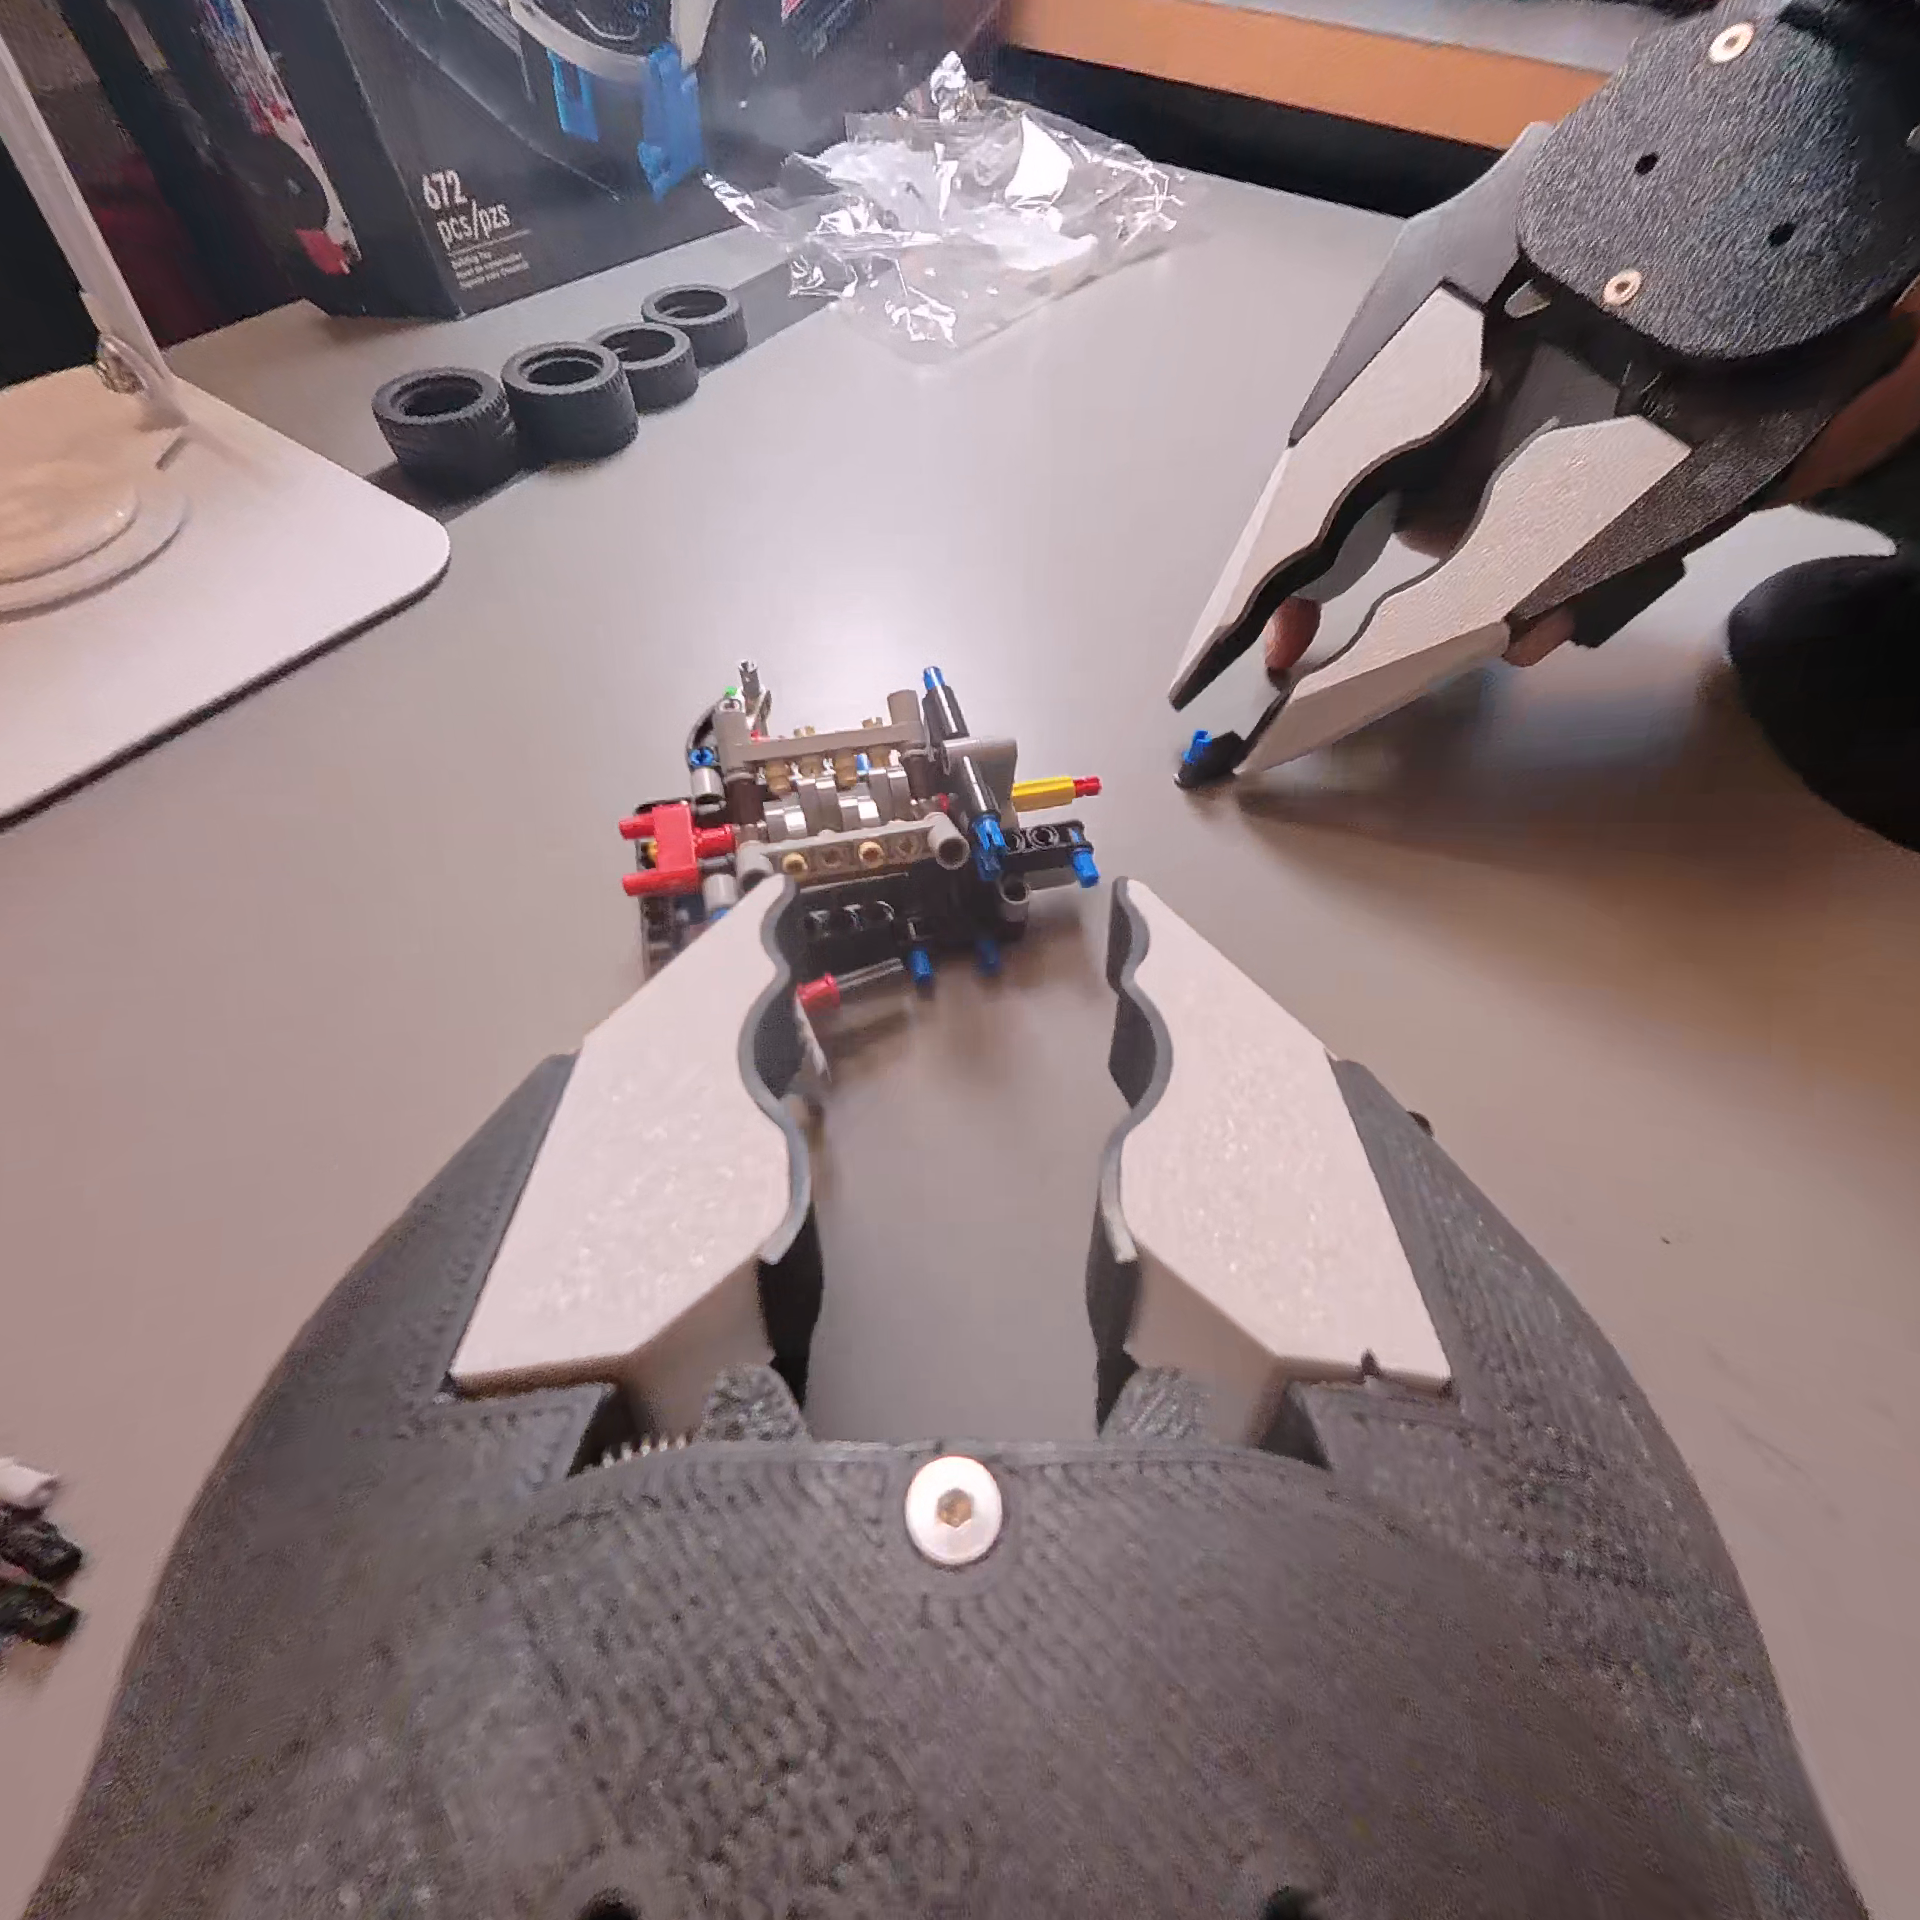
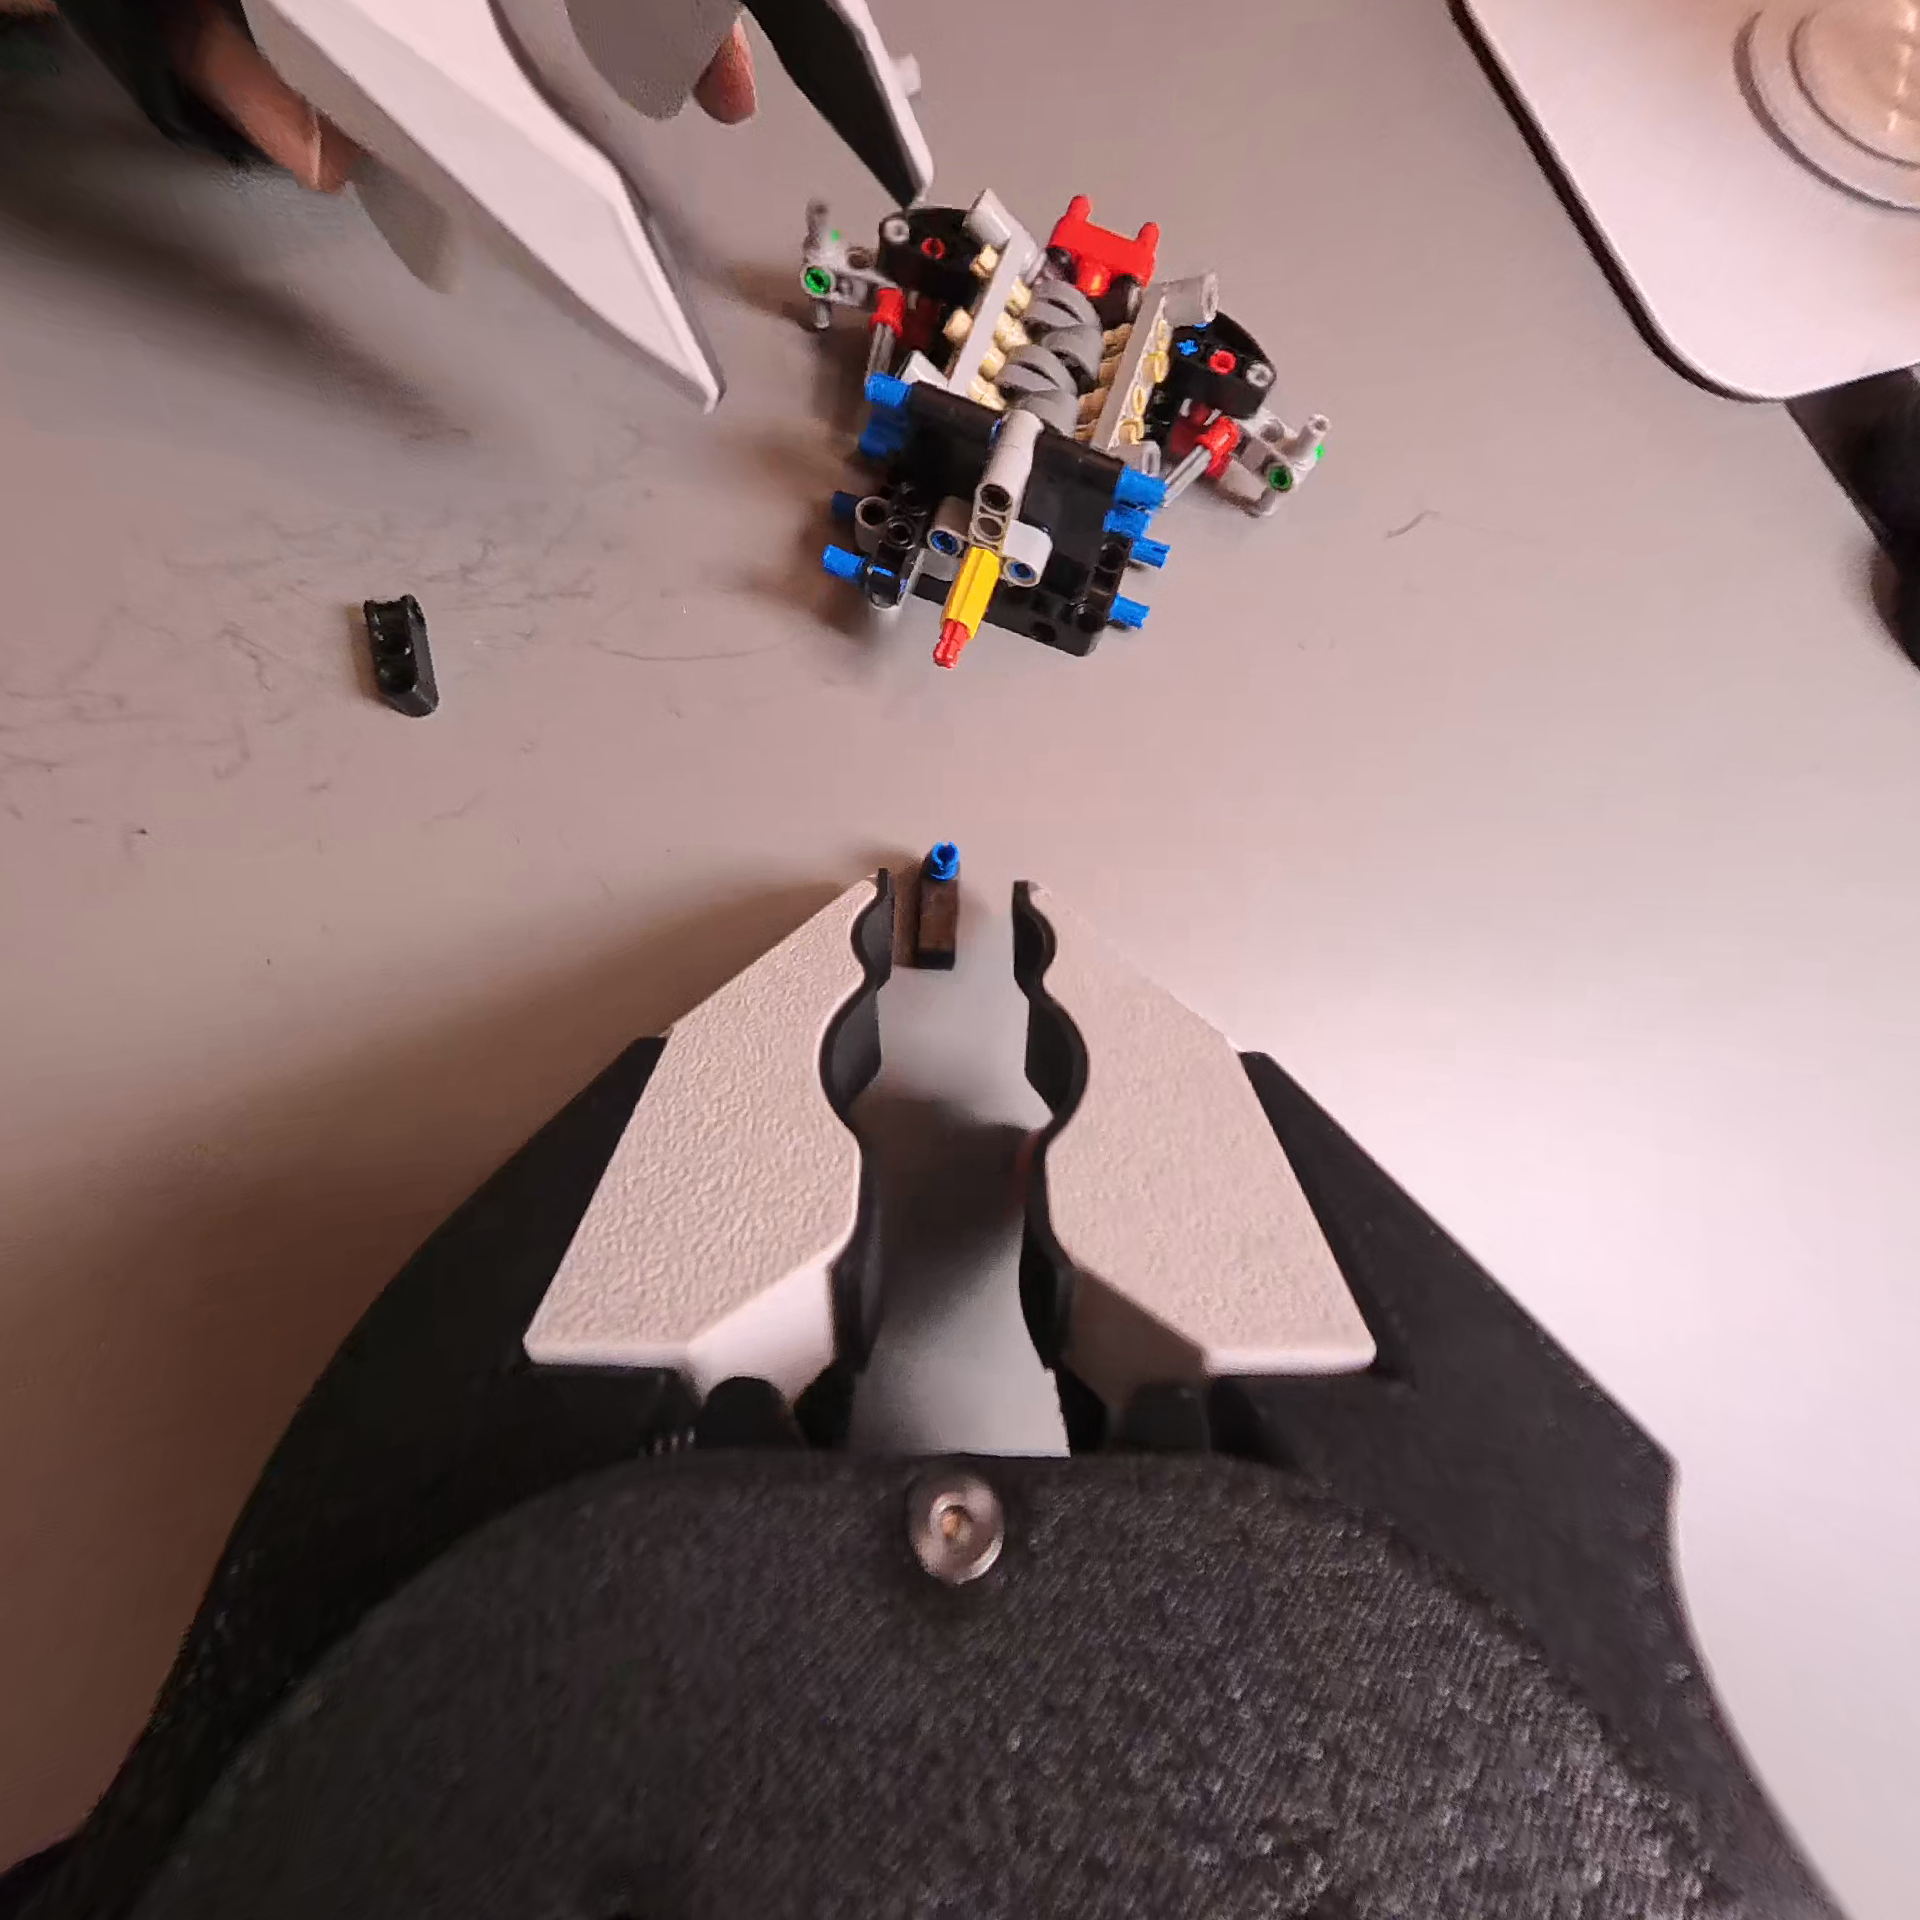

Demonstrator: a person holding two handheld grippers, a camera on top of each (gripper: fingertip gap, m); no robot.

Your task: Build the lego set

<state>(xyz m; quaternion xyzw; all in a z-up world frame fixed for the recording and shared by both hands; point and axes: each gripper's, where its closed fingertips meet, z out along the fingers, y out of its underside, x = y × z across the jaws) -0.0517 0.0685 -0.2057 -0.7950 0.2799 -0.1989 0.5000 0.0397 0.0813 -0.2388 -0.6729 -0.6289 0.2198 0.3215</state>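
My left claw [image 1: 945, 925] gapes wide, empty — tips just short of the half-built lego chassis [image 1: 862, 831] on the grey table [image 1: 1351, 1091]. My right claw [image 2: 951, 894], partly open, straddles a small black piece with a blue pin [image 2: 938, 909] — unpinched. Four tyres [image 1: 566, 390] wait behind.

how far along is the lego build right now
Done: a partial lego assembly stands on the table. In hand: nothing gripped; the open right claw straddles a small black piece with a blue pin. Left: four tyres and a loose black beam lie unattached.
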